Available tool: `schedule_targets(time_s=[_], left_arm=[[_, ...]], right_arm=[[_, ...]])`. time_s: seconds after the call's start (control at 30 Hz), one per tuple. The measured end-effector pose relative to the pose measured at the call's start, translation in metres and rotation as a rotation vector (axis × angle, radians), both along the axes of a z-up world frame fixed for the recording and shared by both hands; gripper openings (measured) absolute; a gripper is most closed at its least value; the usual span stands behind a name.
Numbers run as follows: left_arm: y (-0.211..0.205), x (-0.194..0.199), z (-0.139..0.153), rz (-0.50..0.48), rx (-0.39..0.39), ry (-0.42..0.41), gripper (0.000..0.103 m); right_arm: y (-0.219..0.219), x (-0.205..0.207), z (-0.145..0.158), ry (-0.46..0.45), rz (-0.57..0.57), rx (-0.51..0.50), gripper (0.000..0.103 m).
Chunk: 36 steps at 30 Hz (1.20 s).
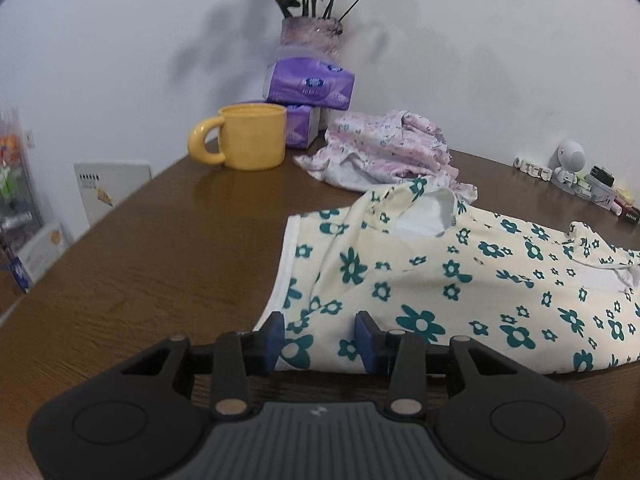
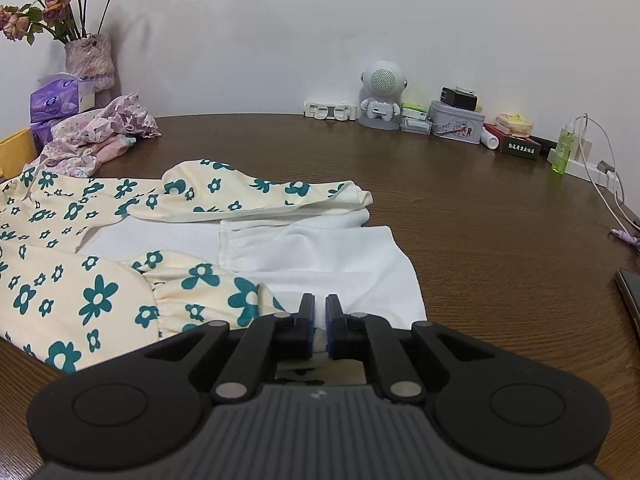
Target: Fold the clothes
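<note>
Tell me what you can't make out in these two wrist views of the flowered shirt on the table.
- Flowered shirt: near hem hidden behind the left gripper; right side cut off by the frame edge.
- Right gripper: its own body hides any cloth pinched in the shut jaws.
- Box labels, right wrist view: too small.

left wrist: set low and close over the table's (image 1: 140, 248) near edge, aimed toward its far left corner | right wrist: likewise low, aimed toward the far right corner | shared: flowered garment (image 1: 460, 288), pink garment (image 2: 100, 132), vase (image 1: 310, 36)
</note>
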<state>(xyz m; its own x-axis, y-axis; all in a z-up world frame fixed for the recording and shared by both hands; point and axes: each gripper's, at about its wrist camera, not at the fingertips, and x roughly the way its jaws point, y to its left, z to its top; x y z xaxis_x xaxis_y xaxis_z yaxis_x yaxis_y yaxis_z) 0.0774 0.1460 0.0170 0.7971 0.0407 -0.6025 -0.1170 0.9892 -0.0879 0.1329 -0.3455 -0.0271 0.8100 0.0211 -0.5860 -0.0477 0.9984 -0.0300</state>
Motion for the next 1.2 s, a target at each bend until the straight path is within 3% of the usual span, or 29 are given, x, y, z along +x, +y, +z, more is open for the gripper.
schedule_targets(time_s=[0.7,0.77,0.83,0.9,1.03,1.2], left_arm=[[0.000,-0.001,0.004,-0.012,-0.001,-0.004,0.043],[0.000,-0.005,0.011,-0.019,0.000,-0.019,0.050],[-0.003,-0.008,0.018,-0.025,0.011,-0.033,0.051],[-0.007,-0.006,0.024,-0.050,0.020,-0.044,0.051],[-0.015,0.015,0.022,-0.092,0.021,-0.022,0.051],[-0.014,0.044,0.011,-0.126,-0.013,0.040,0.051]], right_arm=[[0.003,-0.001,0.002,0.000,-0.005,-0.021,0.007],[0.003,-0.003,0.003,-0.005,-0.010,-0.018,0.011],[0.005,-0.012,0.012,-0.040,-0.014,-0.015,0.029],[0.008,-0.021,0.021,-0.075,-0.018,-0.013,0.039],[0.025,-0.029,0.038,-0.107,0.051,0.007,0.045],[0.050,-0.008,0.032,-0.045,0.125,-0.034,0.046]])
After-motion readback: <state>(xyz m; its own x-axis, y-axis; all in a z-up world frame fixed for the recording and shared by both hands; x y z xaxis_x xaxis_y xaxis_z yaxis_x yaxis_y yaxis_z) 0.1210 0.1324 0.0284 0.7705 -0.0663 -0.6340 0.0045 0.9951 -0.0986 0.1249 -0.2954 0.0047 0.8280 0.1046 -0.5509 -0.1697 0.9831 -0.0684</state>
